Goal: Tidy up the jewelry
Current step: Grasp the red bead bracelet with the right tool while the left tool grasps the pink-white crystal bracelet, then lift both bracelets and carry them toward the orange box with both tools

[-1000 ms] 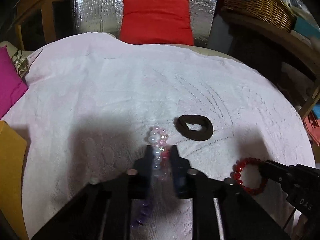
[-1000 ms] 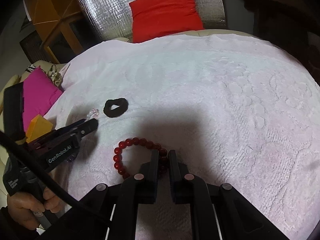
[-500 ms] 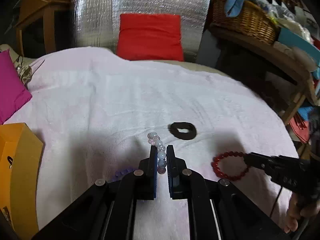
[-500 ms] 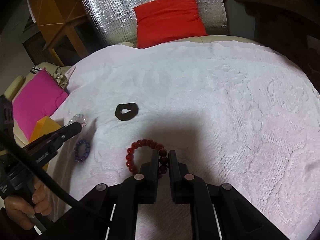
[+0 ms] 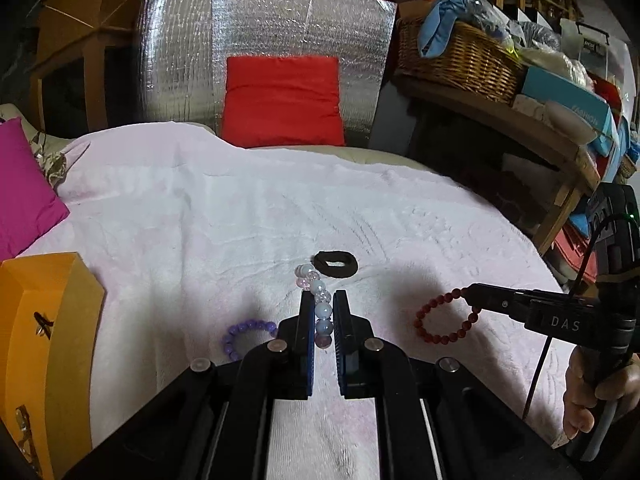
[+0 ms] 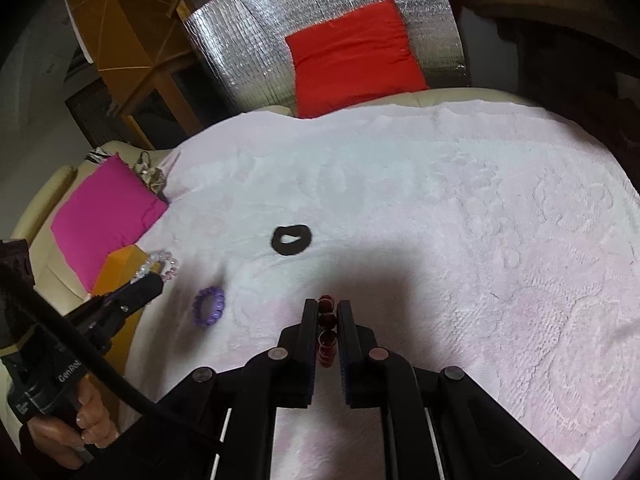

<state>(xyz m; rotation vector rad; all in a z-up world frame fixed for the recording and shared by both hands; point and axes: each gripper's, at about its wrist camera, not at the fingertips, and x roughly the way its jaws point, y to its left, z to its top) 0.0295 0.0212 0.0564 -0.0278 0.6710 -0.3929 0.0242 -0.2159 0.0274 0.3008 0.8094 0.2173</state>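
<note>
At the far left an orange box [image 5: 44,344] sits at the edge of the pale pink towel [image 5: 200,220], and a purple bead bracelet [image 5: 240,334] lies on the towel just left of the left gripper [image 5: 323,300]. That gripper is clamped on a pale pink-and-white bead bracelet [image 5: 316,284], held clear of the towel, with a black hair tie [image 5: 335,264] lying beyond it. Further right, the right gripper [image 6: 324,308] is closed on a red bead bracelet [image 5: 444,316], which hangs from its tips above the towel.

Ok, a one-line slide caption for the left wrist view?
Left gripper shut on a pale bead bracelet above the pink towel; right gripper holds a red bracelet.
</note>
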